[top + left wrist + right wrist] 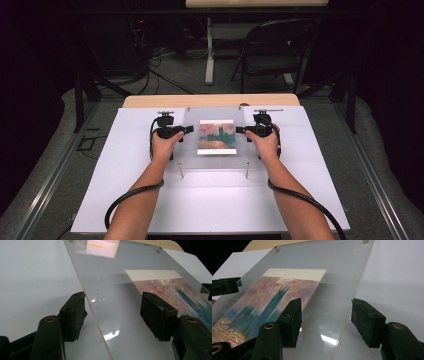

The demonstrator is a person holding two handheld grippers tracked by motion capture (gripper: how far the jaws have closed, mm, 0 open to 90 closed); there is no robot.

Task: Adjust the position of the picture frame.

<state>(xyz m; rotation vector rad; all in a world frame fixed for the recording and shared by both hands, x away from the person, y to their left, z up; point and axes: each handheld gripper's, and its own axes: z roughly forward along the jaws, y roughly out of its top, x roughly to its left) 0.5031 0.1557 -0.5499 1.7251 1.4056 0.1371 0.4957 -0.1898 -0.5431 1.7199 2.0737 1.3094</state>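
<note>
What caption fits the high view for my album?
Two open tongs, left and right, flank a clear sheet over a painted picture.

Counted on the table — one clear acrylic sheet (216,137), one painted print (216,136) under it, four metal standoff pins at its corners, one white board (115,165). Two handheld grippers — left gripper (189,129), right gripper (240,130). One folding chair (272,50) stood behind.
</note>
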